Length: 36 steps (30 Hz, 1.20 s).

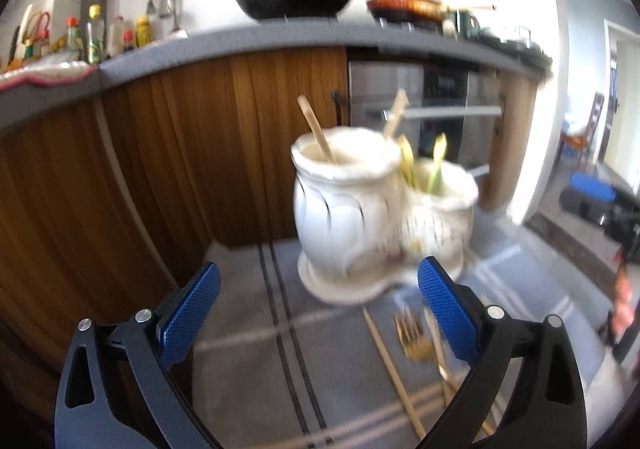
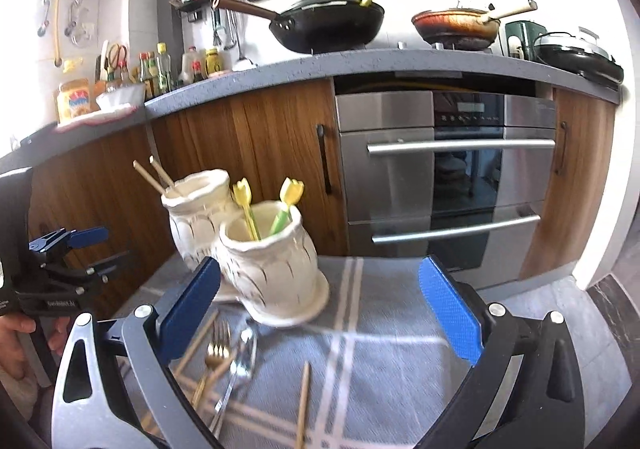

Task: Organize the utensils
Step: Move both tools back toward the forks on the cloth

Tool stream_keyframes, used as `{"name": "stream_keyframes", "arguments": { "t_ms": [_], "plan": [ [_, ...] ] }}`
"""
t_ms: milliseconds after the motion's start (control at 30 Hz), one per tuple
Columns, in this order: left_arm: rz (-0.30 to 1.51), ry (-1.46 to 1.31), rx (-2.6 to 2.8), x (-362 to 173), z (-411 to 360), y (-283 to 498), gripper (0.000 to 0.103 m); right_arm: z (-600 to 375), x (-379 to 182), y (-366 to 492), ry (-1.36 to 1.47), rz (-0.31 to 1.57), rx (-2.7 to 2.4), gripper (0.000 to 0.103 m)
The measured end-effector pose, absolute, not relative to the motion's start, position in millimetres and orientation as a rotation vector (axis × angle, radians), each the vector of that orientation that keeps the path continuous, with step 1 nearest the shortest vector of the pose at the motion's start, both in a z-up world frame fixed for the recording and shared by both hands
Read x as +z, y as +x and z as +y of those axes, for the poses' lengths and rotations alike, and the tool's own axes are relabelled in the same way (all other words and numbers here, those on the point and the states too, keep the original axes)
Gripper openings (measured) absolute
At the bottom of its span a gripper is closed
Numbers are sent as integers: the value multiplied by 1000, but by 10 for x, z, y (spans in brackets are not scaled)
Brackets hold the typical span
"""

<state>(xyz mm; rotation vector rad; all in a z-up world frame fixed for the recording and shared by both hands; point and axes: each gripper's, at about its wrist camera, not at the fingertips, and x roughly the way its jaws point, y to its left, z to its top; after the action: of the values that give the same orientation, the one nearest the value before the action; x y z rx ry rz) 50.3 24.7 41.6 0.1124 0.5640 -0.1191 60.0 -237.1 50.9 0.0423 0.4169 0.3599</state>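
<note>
Utensils [image 2: 224,361] lie loose on the cloth before the twin-pot holder [image 2: 272,261]; both tongs [image 1: 318,309] [image 2: 320,309] gape wide, empty.

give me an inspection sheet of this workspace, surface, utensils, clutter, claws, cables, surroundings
Surface: grey striped cloth covers the table.
Job's things: white double holder; its taller cup holds chopsticks, its shorter cup tulip-topped picks. Gold fork, spoon and loose chopstick lie on the cloth.
Clutter: nothing seen.
Claws: left claw open, empty; right claw open, empty.
Cables: nothing seen.
Surroundings: wooden cabinets, steel oven, wok on counter.
</note>
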Motion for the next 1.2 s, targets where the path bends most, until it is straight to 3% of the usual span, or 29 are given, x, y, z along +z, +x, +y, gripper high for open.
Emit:
{"name": "stream_keyframes", "arguments": {
  "t_ms": [767,1000,1167,1200],
  "plan": [
    [840,139,-141,-267,32,381,98,-2219,57,306,-79,621,336,98],
    [903,178,-185,-375,-26,381,91,-2075,-53,350,-111,673,375,98],
    [932,167,-222,-421,-29,394,75,-1910,-132,439,-101,738,445,78],
    [935,165,-230,-423,-32,393,69,-1870,-152,460,-97,753,463,69]
  ]
}}
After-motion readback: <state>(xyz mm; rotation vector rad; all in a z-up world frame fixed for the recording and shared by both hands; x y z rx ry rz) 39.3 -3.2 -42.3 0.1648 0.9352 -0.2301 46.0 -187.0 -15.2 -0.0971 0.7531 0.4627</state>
